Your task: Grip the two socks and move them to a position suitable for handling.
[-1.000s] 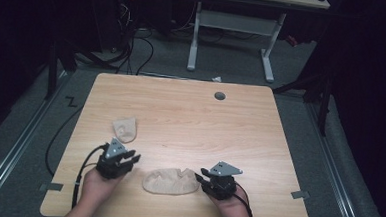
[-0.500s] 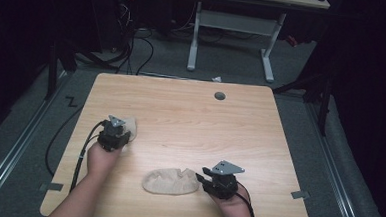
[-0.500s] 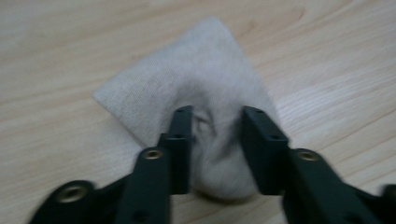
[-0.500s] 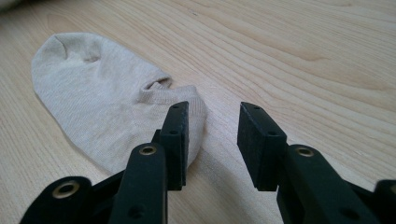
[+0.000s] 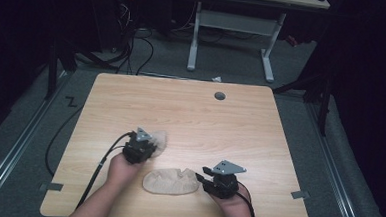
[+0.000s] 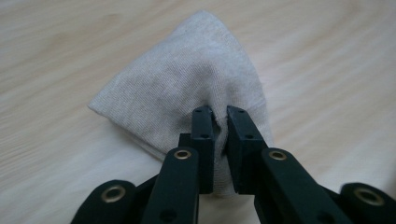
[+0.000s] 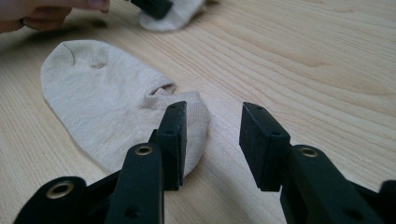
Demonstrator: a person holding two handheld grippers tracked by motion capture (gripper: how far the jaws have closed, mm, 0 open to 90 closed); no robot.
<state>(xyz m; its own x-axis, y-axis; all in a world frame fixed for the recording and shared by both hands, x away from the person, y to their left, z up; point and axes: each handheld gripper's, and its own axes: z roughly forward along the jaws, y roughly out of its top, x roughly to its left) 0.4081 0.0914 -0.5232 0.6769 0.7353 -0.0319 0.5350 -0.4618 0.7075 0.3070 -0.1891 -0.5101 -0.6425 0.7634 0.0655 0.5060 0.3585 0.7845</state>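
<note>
While the left gripper (image 6: 220, 140) has just been closing and now pinches the small sock (image 6: 187, 88) on the table (image 5: 279, 143), lift it gently and lay it beside the flat sock (image 5: 171, 181); the right gripper (image 7: 212, 140), jaws just opening, holds nothing, 1 jaw resting over that sock's cuff

Two beige knitted cotton ankle socks. First sock (image 5: 171, 181): laid flat on the light wooden table (image 5: 260, 127) near the near edge, lengthwise left to right, opening at its right end. Second sock (image 6: 187, 88): bunched, left of centre, farther back, one fold pinched and raised
</note>
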